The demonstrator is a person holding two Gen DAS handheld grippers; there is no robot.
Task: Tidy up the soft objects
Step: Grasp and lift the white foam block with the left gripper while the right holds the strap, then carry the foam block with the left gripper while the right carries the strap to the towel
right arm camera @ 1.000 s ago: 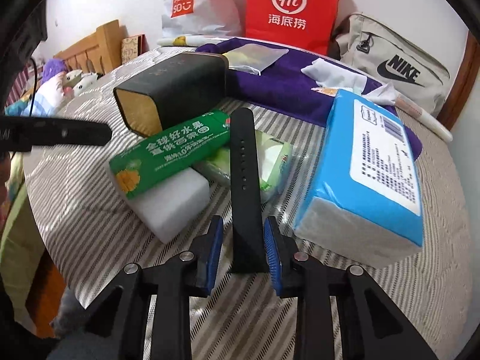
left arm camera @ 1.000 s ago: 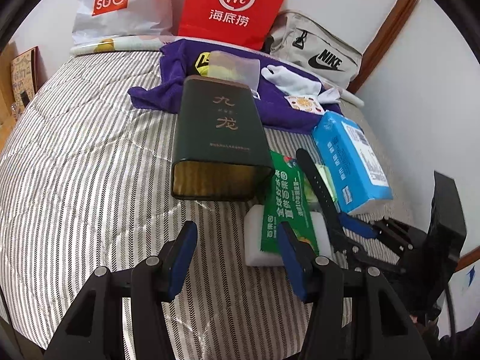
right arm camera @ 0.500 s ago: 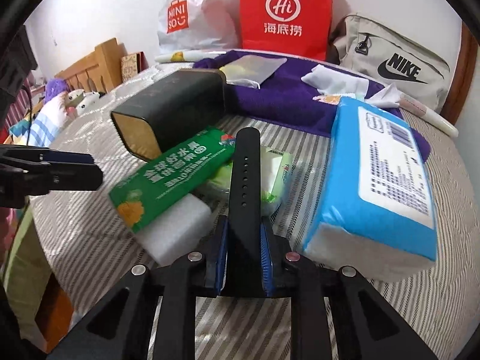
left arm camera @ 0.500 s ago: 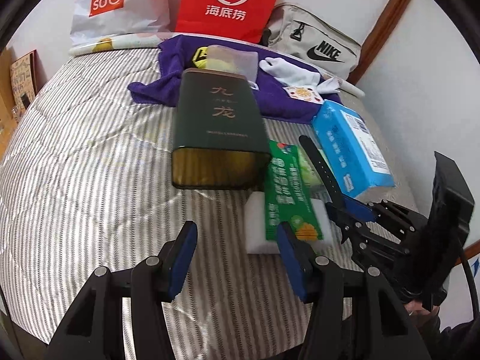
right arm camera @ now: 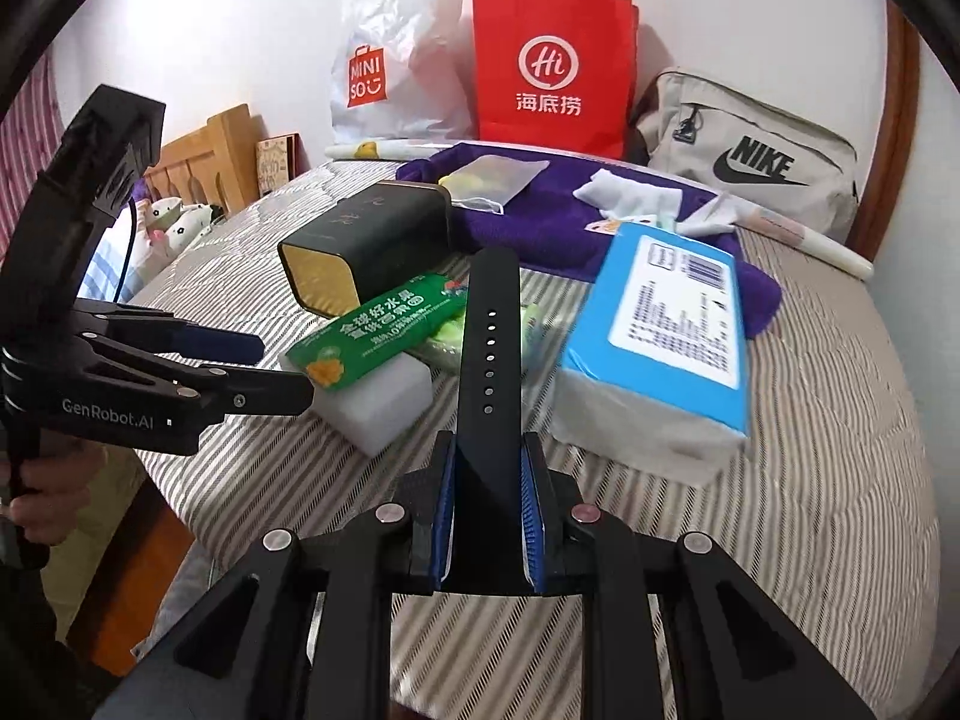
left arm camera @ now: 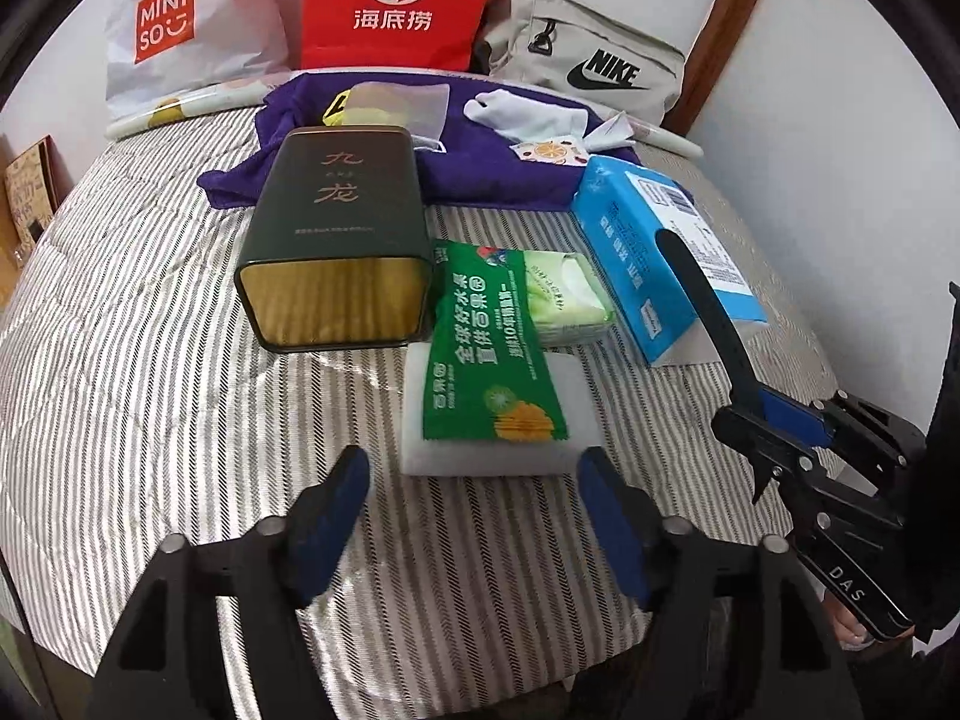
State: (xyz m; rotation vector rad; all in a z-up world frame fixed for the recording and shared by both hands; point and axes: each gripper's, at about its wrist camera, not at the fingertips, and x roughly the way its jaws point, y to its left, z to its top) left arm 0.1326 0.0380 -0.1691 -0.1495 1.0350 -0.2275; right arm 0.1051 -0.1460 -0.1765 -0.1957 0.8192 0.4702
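Working left to right across the striped grey-and-white quilted bedspread (left arm camera: 150, 360). I had the left gripper (left arm camera: 474, 516) hovering low over the quilt, its blue-padded fingers (left arm camera: 336, 492) spread wide apart with nothing between them. Just ahead of them lay a white foam block (left arm camera: 540, 450), and on top of it a green printed snack sachet (left arm camera: 486, 360) running lengthwise away from the camera. To the left of the sachet, touching its far corner, sat a dark green rectangular tin with gold characters (left arm camera: 336, 228), lying on its side with its gold end facing me. Right of the sachet, a small pale-green tissue pack (left arm camera: 564, 300) rested on the quilt, partly under the sachet's edge. Further right lay a blue plastic-wrapped tissue brick (left arm camera: 636, 264).

At the far right I held the right gripper (right arm camera: 489, 516) clamped tight on one end of a black perforated rubber watch strap (right arm camera: 489, 354). The strap stuck forward, raised off the bedding, between the sachet and the blue brick in the right wrist view.

Behind everything: a purple towel (left arm camera: 492, 162) carrying small items, a white MINISO plastic bag (left arm camera: 180, 30), a red paper Hi bag (left arm camera: 396, 0) and a beige Nike pouch (left arm camera: 588, 60) along the wall.
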